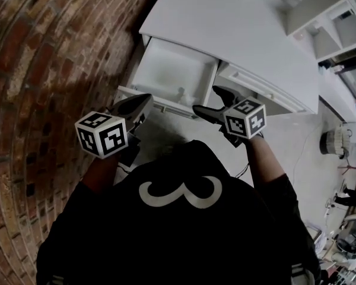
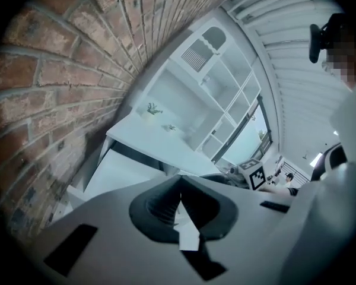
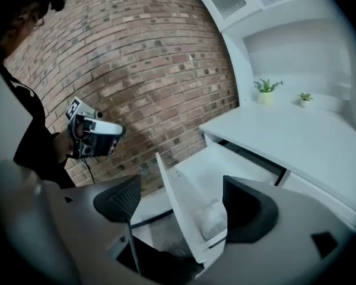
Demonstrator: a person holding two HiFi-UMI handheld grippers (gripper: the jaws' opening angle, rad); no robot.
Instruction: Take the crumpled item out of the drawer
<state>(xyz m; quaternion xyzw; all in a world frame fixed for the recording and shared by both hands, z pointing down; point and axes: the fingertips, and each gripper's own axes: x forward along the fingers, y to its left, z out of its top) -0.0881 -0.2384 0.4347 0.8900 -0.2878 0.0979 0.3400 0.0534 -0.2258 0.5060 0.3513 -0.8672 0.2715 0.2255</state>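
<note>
1 crumpled white wad (image 3: 213,218) is noted lying in the front corner of the pulled-out white drawer (image 1: 166,64), framed by the released, empty right tongs (image 3: 181,190), judged aligned for pickup; the left tongs (image 2: 179,186) are held clenched, empty, aside.

The white desk (image 1: 243,40) bears two small potted plants (image 3: 266,91); its open drawer (image 1: 166,70) holds the crumpled item (image 3: 213,218).
</note>
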